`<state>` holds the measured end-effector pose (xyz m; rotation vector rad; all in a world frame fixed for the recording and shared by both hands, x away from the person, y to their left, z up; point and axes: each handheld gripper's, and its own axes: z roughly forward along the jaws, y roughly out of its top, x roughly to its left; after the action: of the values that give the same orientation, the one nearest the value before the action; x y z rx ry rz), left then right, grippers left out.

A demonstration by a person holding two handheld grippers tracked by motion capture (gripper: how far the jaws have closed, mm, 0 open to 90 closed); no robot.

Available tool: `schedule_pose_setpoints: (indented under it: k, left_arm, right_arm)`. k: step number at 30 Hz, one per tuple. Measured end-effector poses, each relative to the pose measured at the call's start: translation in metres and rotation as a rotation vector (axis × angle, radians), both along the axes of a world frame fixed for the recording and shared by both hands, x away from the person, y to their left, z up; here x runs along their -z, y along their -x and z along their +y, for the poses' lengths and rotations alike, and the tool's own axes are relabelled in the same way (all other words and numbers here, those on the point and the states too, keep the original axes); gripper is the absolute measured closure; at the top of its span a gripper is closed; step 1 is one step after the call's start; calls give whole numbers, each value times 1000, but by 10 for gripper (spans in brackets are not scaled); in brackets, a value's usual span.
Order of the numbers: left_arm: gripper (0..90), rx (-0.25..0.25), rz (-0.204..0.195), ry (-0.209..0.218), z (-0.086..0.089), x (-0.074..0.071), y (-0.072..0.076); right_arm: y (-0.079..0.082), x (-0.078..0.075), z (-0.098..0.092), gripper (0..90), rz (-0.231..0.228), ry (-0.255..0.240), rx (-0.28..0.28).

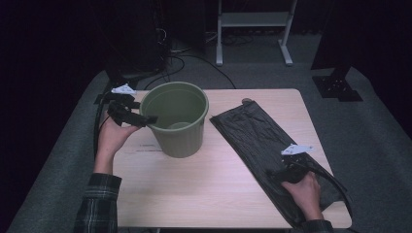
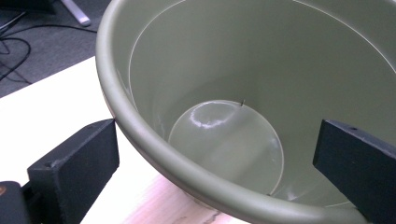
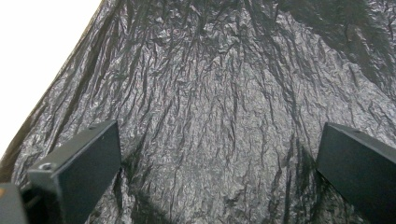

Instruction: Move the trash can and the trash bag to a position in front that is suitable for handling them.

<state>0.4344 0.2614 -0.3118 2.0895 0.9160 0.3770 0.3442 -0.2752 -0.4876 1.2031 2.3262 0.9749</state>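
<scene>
High view: right gripper (image 1: 285, 171) wide open over near end of black bag (image 1: 255, 141) lying flat right of bucket (image 1: 176, 119), left gripper (image 1: 138, 118) open, straddling bucket rim (image 2: 154, 140); right gripper view: bag (image 3: 210, 107) thin, limp, slippery, so pinch a crease.

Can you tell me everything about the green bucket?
The round olive-green plastic bucket stands upright on the pale wooden table, toward its left rear. It has a thick rolled rim, smooth walls that narrow toward a flat round bottom, and nothing inside. Faint scuffs mark the bottom. The left gripper is open with one black jaw outside the rim and the other over the inside; whether they touch it cannot be told. The flat black crinkled plastic bag lies apart, to its right.
</scene>
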Motion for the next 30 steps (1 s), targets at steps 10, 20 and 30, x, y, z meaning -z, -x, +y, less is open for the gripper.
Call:
schedule_pose_setpoints:
  k: [10,20,30]
  left_arm:
    - [0,78,-6,-4,-19,2,20]
    - [0,152,-5,1,-39,6,39]
    - [0,203,2,13,-57,9,54]
  right_arm:
    - [0,0,0,0,0,0,0]
    - [0,0,0,0,1,-1,2]
    - [0,0,0,0,0,0,0]
